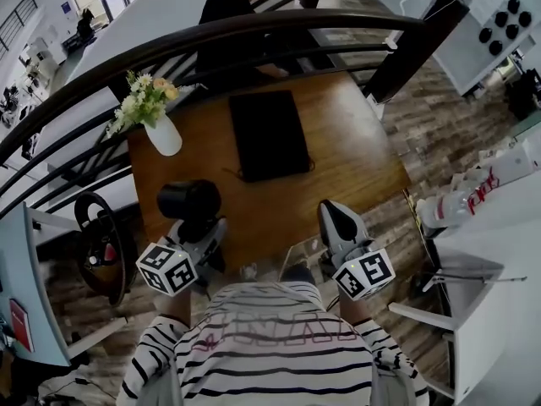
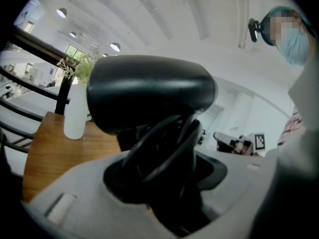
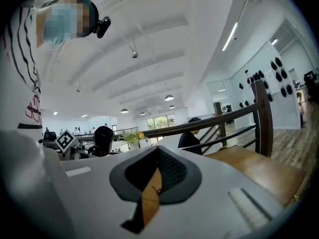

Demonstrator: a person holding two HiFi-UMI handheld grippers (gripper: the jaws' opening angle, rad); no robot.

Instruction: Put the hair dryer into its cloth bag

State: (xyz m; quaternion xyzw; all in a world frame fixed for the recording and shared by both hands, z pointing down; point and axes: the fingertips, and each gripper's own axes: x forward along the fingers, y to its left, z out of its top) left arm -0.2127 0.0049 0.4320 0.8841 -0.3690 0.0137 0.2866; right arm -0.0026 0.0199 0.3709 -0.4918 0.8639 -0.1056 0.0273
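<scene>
One hair dryer [image 1: 188, 200], one black cloth bag [image 1: 269, 134], one white vase [image 1: 164, 135] of flowers and two grippers are counted around a single wooden table [image 1: 355, 163]. The left gripper [image 1: 198, 227] is seen about half open, its jaws closed on the dryer's handle, around which a black cord [image 2: 158, 148] is looped. The dryer's black barrel is carried above the jaws and shows over the near left part of the table. The bag is laid flat towards the middle of the table, well apart from the dryer, with the vase just beside its left edge. The right gripper [image 1: 335, 213] is held at the table's near right edge with its jaws fully together and nothing between them. One person in black [image 1: 230, 7] is seen at the table's far side.
</scene>
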